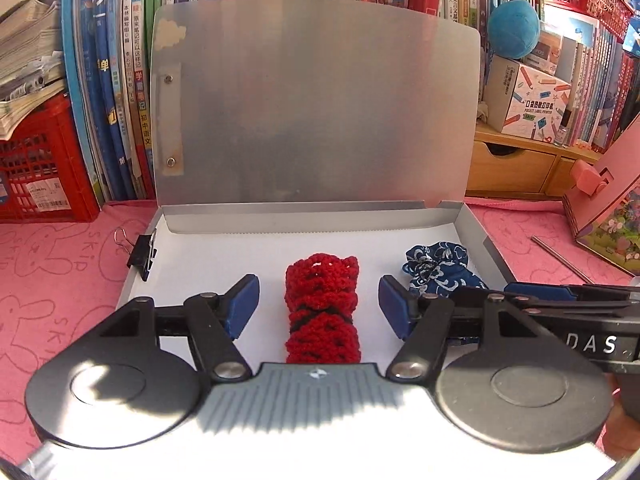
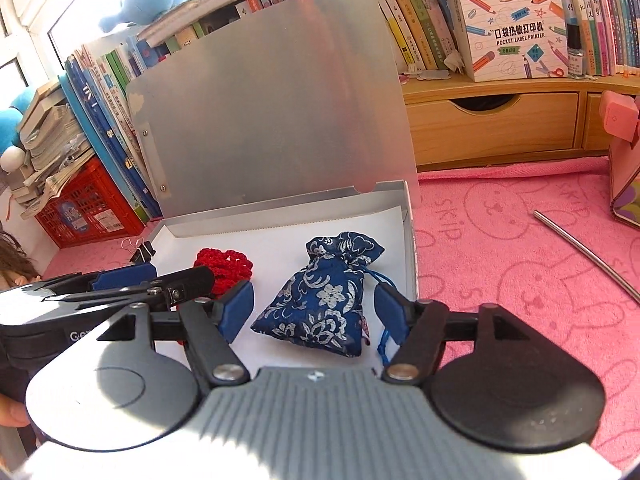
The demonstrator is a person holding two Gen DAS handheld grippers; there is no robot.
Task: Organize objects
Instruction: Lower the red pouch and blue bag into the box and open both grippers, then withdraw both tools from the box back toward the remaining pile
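Observation:
A shallow white box lies on the pink cloth with its grey lid standing upright behind it. Inside lie a red crocheted piece and a blue floral drawstring pouch. My left gripper is open, its blue pads on either side of the red piece with gaps showing. My right gripper is open too, its pads flanking the pouch without pressing it. The pouch lies to the right of the red piece. The right gripper's body crosses the left wrist view at the right.
A black binder clip grips the box's left wall. A metal rod lies on the pink cloth to the right. A pink house-shaped box, wooden drawers, books and a red crate ring the back.

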